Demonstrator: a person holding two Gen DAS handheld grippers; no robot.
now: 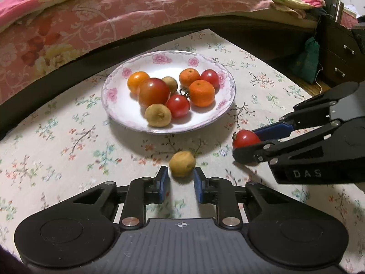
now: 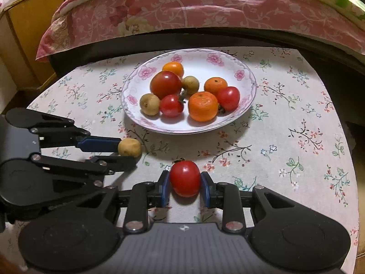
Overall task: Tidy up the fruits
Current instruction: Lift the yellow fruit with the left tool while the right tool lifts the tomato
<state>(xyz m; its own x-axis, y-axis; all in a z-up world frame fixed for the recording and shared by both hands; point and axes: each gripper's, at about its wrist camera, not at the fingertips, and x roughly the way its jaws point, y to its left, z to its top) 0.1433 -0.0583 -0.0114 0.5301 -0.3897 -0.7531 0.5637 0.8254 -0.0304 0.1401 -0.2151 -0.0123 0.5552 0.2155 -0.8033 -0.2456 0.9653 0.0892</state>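
Tomatoes: four; oranges: three.

Plate: glazed ceramic, glossy, pink flowers printed on rim. Tablecloth: matt woven cloth, floral print. Held tomato: smooth, shiny skin. Brown fruit: dull, slightly rough skin. Oranges on plate: finely pitted peel, soft sheen. Right gripper: matt black plastic, blue pads, bright metal rivets. Bedspread: soft patterned cloth.
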